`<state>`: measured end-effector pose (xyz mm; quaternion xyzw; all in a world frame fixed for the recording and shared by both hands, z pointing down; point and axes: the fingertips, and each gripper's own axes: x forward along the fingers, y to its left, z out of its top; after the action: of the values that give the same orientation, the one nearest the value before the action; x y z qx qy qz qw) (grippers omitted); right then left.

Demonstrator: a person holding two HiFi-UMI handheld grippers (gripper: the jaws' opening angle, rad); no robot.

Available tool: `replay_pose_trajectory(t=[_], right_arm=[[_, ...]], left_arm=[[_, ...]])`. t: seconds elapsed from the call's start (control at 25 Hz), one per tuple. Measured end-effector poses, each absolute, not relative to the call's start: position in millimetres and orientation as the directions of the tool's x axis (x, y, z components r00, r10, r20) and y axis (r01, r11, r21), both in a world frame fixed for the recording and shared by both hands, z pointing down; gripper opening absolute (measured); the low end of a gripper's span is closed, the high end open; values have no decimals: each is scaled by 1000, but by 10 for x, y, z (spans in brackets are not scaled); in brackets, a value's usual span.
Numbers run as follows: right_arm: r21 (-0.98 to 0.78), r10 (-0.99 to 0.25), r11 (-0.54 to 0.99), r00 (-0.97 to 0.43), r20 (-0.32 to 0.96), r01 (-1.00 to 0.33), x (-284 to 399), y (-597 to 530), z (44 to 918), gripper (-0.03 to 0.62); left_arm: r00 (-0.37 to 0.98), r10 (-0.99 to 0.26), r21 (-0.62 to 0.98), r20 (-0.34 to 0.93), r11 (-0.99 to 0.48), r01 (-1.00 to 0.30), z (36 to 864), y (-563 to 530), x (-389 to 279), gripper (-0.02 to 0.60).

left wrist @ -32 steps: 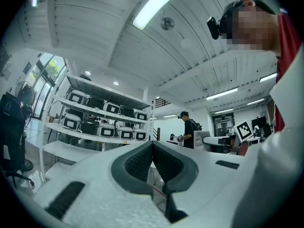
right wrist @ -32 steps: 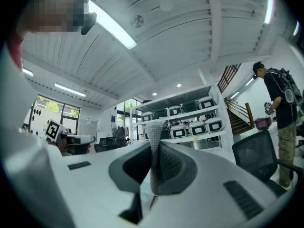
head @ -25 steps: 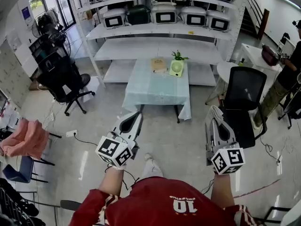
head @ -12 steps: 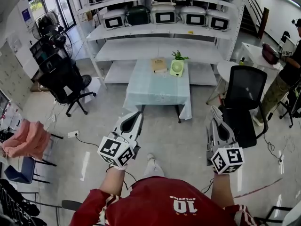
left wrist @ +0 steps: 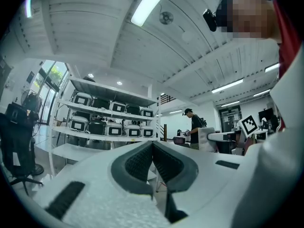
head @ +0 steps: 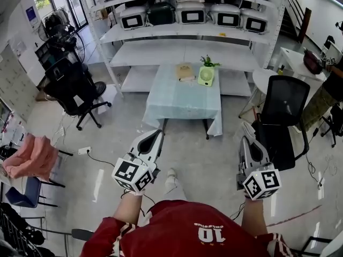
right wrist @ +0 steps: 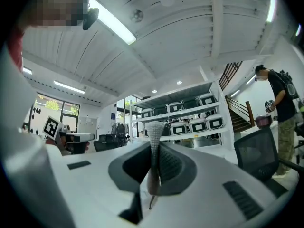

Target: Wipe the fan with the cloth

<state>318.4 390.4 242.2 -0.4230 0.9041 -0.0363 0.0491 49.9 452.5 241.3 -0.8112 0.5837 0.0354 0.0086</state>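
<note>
Head view, looking steeply down. A person in a red shirt stands on the floor, well short of the counter [head: 179, 98], forearms held forward at waist height. The left gripper [head: 157, 134] angles inward and forward, marker cube toward the body. The right gripper [head: 246, 127] points almost straight ahead, beside a black office chair [head: 283, 108].

Left gripper view: the jaws are pressed together along one seam, with nothing between them. Right gripper view: the jaws likewise meet edge to edge and carry nothing. Both views tilt upward toward the ceiling and the shelving.

The counter, draped in a pale blue cover, stands ahead of both grippers. The fan [head: 205, 76], pale green, sits upright near the far right corner. The cloth [head: 185, 71], a flat tan square, lies just left of it. A small potted plant [head: 207, 62] stands just behind the fan. Neither gripper is near any of these.

Behind the counter, a white shelf rack [head: 182, 33] holds rows of white box-shaped units [head: 191, 13] on its upper tiers. The lower tiers are bare. Pink fabric [head: 31, 157] hangs over a chair at far left.
</note>
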Motion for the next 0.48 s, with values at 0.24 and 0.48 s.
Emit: replay_pose_trajectory(t=[0.24,0.48], right_arm=[[-104,-778,628,-626,-53,-771,2858,3387,2428,17],[-132,-767,640,-640,-50,-757,2213,2574,2418,18]], left_arm=[[294,-954,30,-66,-296,-955,2497,4097,98,-2],[288,-954,73,-88,-294,-953,2458,3416,-516,0]])
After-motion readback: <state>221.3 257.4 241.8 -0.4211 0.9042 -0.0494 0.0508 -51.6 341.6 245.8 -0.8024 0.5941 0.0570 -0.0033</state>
